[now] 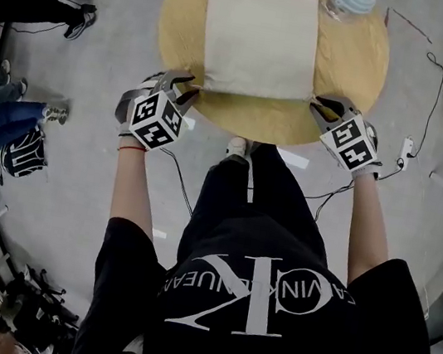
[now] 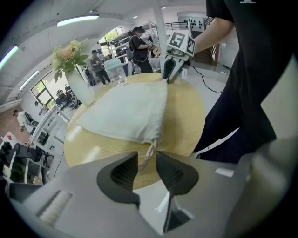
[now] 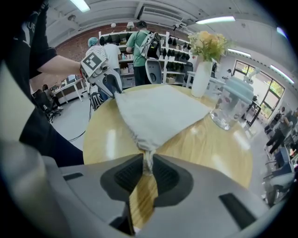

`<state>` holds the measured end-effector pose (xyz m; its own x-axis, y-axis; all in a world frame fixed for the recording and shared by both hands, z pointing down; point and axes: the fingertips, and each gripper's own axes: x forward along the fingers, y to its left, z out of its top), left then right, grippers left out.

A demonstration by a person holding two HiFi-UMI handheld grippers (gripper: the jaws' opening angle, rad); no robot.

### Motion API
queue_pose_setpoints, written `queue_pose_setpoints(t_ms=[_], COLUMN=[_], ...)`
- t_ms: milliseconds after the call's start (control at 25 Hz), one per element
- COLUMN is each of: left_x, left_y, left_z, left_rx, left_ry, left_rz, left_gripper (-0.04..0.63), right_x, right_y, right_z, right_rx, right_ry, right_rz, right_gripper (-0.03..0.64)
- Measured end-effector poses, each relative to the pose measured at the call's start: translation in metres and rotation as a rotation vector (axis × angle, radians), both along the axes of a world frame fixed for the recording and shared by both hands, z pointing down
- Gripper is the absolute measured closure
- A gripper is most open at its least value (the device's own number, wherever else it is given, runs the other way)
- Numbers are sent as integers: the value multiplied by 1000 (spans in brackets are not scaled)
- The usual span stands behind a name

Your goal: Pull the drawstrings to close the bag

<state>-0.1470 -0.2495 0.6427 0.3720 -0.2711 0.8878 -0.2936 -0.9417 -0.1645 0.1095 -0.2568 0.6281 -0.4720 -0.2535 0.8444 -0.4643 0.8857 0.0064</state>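
Cream cloth bag (image 1: pixel 259 42) lies flat in the upper middle of the head view, on a round wooden tabletop (image 1: pixel 348 75). At its lower-left corner the left drawstring (image 2: pixel 150 151) hangs between the spread left tongs (image 2: pixel 147 162), not squeezed. At its lower-right corner the right tongs (image 3: pixel 147 168) pinch the right drawstring (image 3: pixel 148 158). At the upper right stands a clear lidded jar (image 1: pixel 349 0), contents unclear. Nearby, a white vase (image 3: pixel 201 76) holds flowers (image 3: pixel 208 44).

Round wooden table (image 1: pixel 352 76); lidded glass jar (image 3: pixel 229 107) near far edge, white flower vase (image 3: pixel 202 76) beside it
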Motion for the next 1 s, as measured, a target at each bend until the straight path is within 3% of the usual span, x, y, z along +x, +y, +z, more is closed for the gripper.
queue_pose_setpoints(t_ms=[160,280,400,600,1000], left_x=[1,5,6,7,9], left_y=[1,5,6,13,14], left_z=[0,2,5,6,6], left_rx=[-19,-52,-114,-231,-212], left_ry=[-7,-49,-81,-72,-94], left_rz=[9,63,97,53,-3], left_gripper=[465,466,482,540,559], right_x=[-1,-2,-2,0,-3], right_y=[1,1,0,-4,-7], right_z=[1,2,3,3,3], right_rx=[-11,-14,-18,-38,-50], right_ry=[3,4,3,5,28], right_rz=[-8,-6,10,47,-33], right_gripper=[540,541,541,521,527])
